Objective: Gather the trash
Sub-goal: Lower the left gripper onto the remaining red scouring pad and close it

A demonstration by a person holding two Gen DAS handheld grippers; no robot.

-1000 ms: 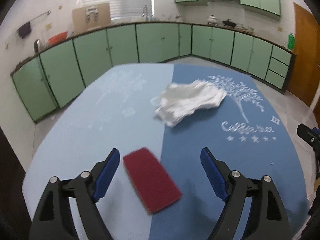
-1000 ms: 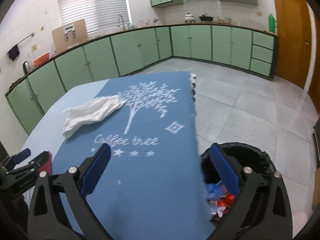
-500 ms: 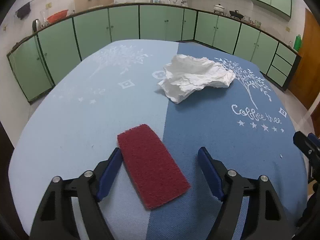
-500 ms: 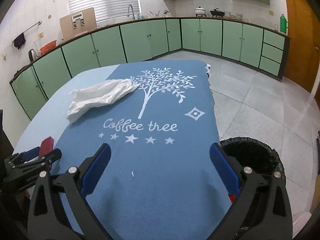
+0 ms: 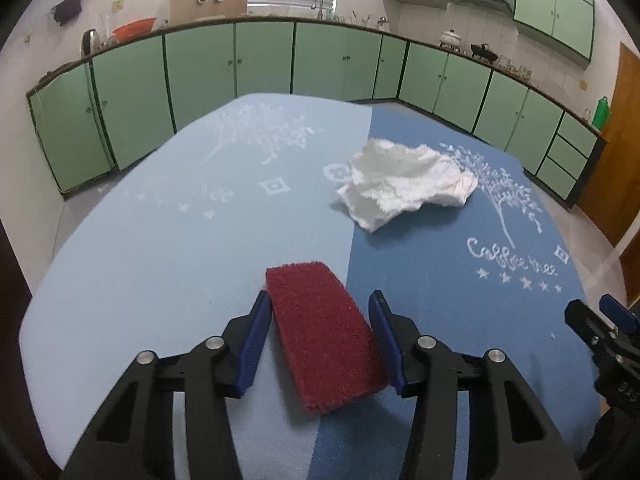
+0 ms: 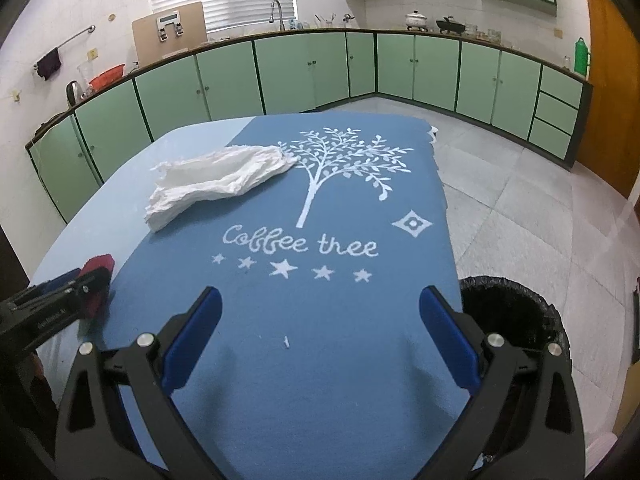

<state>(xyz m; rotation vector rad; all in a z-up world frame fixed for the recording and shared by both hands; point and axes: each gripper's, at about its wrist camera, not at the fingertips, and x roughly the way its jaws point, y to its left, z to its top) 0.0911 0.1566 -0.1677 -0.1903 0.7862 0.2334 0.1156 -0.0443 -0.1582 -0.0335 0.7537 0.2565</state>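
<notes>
A dark red scouring pad (image 5: 324, 332) lies flat on the blue tablecloth (image 5: 160, 248). My left gripper (image 5: 320, 308) straddles it, jaws narrowed, with the left pad at its edge and a small gap on the right. The pad's tip (image 6: 98, 262) also shows in the right wrist view beside the left gripper (image 6: 80, 284). A crumpled white paper towel (image 5: 404, 182) lies farther back on the table, also seen in the right wrist view (image 6: 216, 178). My right gripper (image 6: 320, 308) is open and empty above the near table. A black-lined trash bin (image 6: 508, 312) stands on the floor at the table's right.
The right gripper's body (image 5: 604, 340) shows at the right edge of the left wrist view. A tiny white scrap (image 6: 286, 342) lies on the cloth. Green cabinets (image 6: 304, 68) line the far walls. A wooden door (image 6: 612, 88) is at the right.
My left gripper has come down and forward around the red pad and its jaws have narrowed. The right gripper has shifted slightly and stayed open.
</notes>
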